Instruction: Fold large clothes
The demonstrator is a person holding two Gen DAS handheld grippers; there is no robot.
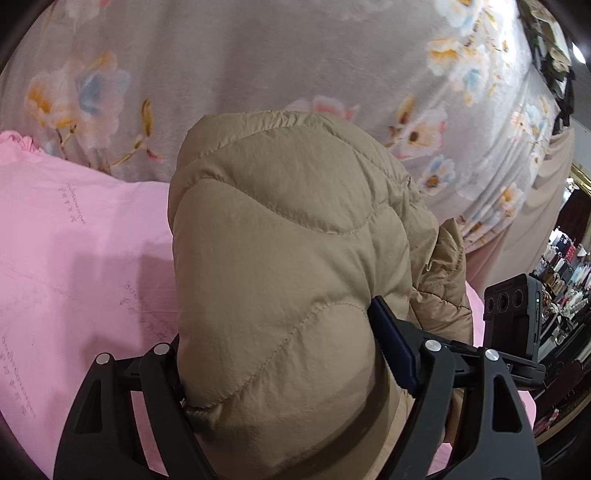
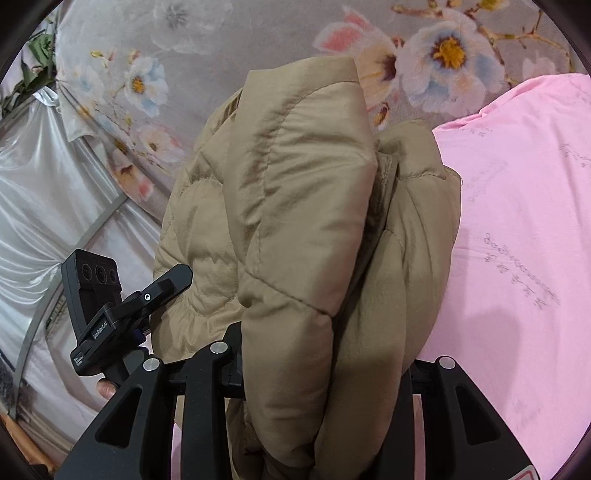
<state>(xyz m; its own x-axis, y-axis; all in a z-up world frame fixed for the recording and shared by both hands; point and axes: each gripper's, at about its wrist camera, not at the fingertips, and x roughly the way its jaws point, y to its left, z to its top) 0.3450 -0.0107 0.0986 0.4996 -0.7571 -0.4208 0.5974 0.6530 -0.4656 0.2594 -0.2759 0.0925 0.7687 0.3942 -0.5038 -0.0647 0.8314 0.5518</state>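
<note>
A tan quilted puffer jacket (image 1: 288, 229) hangs bunched above the bed. In the left wrist view it bulges between the jaws of my left gripper (image 1: 284, 350), whose pads press into a thick fold, so the jaws stand wide. The right wrist view shows the same jacket (image 2: 303, 206), with my right gripper (image 2: 325, 362) shut on a narrower bundle of it. The two grippers sit close side by side: the right one's camera block (image 1: 511, 306) shows at the right edge, and the left one's camera block (image 2: 92, 291) at the lower left. Fabric hides most of the fingertips.
Under the jacket lies a pink sheet (image 1: 74, 258) (image 2: 517, 221). Beyond it spreads a grey floral blanket (image 1: 258, 55) (image 2: 258, 29). A silvery drape (image 2: 37, 203) hangs at the left. Cluttered shelves (image 1: 561, 273) stand at the far right.
</note>
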